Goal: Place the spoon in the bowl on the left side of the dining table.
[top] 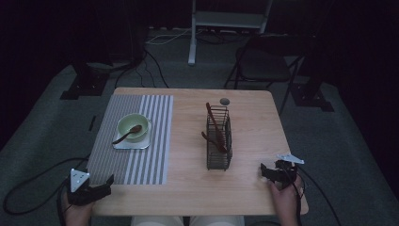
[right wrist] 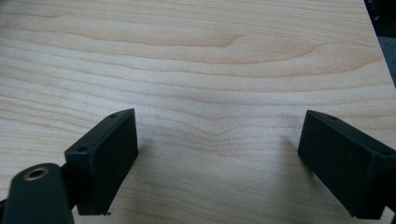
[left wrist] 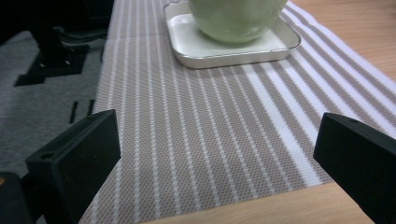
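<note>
I hold both tongs, left (top: 104,186) and right (top: 266,172), spread wide and empty at the near worktop (top: 188,188) edge. A wooden spoon (top: 127,135) rests in the green bowl (top: 132,123); 2 more stand in the wire caddy (top: 219,141). Judgement: light, rigid, smooth; grip mid-handle.

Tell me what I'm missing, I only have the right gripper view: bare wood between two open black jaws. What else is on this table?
Observer: A wire basket stands mid-table with dark wooden utensils in it.
Operator: Anything on the other side?
Observer: A striped mat carries a white tray with a green bowl on it.
Operator: Is the bowl empty?
Observer: A brown spoon rests in it, handle out over the rim.
Operator: And the left gripper?
Observer: Open, at the mat's near edge, holding nothing.
</note>
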Demonstrator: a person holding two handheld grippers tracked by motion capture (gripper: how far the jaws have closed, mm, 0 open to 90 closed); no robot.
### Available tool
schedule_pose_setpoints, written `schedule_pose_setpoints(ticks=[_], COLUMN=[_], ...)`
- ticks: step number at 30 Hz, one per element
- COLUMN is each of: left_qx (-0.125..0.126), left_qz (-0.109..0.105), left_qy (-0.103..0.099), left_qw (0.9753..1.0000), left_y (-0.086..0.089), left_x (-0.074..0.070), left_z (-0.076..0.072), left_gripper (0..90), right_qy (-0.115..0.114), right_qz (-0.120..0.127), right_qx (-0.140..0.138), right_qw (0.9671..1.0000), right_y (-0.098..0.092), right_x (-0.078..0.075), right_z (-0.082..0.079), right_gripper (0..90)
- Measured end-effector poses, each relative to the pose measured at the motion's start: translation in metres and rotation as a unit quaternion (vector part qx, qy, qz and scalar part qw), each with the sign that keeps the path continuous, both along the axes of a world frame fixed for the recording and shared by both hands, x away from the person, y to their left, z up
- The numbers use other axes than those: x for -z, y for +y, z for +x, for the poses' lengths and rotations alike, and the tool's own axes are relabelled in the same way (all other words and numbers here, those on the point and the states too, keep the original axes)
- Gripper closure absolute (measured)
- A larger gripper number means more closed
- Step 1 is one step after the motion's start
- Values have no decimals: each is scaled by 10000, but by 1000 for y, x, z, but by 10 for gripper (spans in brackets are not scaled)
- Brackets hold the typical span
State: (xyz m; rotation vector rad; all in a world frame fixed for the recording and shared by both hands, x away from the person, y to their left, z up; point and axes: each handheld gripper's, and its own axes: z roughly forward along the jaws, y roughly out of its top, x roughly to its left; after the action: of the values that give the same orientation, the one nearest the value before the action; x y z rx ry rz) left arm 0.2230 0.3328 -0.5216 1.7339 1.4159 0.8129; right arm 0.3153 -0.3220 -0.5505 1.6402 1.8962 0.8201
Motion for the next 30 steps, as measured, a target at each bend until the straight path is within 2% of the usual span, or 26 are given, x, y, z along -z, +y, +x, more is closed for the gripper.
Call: schedule_pose_setpoints(ticks=[5,6,8,10,11,14,19,25,28,30], left_qx=[-28,59,246,372,408,359,348,171,143,108], left_qz=[-225,-162,-85,-64,-42,-79,-138,-219,-359,-325], left_qy=[29,-31,35,103,63,208,246,365,361,402], left_qw=[9997,9998,9997,9992,9991,9991,9990,9989,9986,9986], left_y=[16,18,21,23,24,28,33,43,45,44], left_x=[6,7,9,13,15,17,19,21,19,18], left_z=[-14,-16,-21,-25,-27,-29,-32,-38,-41,-42], left_gripper=[7,7,44,43,43,42,42,41,35,24], right_qy=[1,1,1,1,1,1,2,6,3,1], right_qz=[0,2,1,1,1,1,2,4,8,8], right_qx=[-2,-1,-2,-1,-1,-1,-2,-10,-10,-7], right_qw=[10000,10000,10000,10000,10000,10000,10000,10000,10000,10000], right_y=[0,0,0,0,0,0,0,0,0,0], right_x=[0,0,0,0,0,0,0,0,0,0], right_z=[0,0,0,0,0,0,0,-1,-1,-1], right_gripper=[114,114,114,114,114,114,114,114,114,114])
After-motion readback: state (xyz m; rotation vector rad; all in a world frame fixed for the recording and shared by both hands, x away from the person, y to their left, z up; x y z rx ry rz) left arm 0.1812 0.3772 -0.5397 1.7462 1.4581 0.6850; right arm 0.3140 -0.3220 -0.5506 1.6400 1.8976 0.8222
